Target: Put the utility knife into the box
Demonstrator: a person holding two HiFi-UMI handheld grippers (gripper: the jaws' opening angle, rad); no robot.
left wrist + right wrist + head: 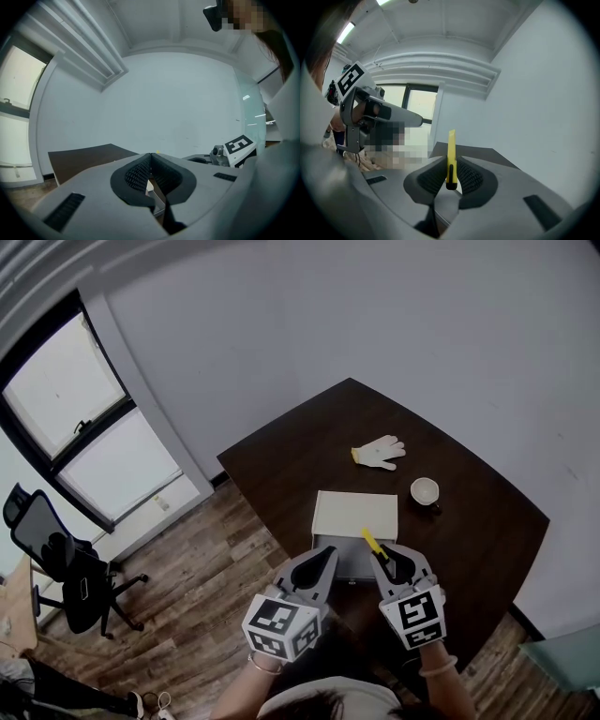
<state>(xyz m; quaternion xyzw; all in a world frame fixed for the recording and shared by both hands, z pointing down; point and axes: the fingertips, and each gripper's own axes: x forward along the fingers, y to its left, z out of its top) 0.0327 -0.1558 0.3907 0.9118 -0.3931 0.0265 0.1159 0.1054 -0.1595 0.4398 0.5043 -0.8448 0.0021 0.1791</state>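
Right gripper view has the utility knife (451, 150) standing yellow and upright between the 2 jaws of the right gripper (450, 168), which are pressed on its lower body near the dark end cap, so that most of its length sticks out past the jaw tips. That grip looks chosen to leave the long free end clear to go into the box first. From the head view the knife slants toward 11 o'clock and hangs over the near, grey inside of the white box (323, 507), whose pale lid or top panel lies flat on the far side. It seems to be above the opening and not yet resting in it, though height is hard to judge from this angle. The left gripper (151, 164) has its 2 pads brought together on nothing. It is held at 9 o'clock of the right one, just beside the box's near left corner, probably parked there to stay out of the way. Both forearms reach forward from the bottom of the head view, tools level and roughly parallel. On the dark table (469, 521) a white glove (379, 453) lies at 12 o'clock of the box and a small cup (425, 490) at 2 o'clock, both well clear of it.
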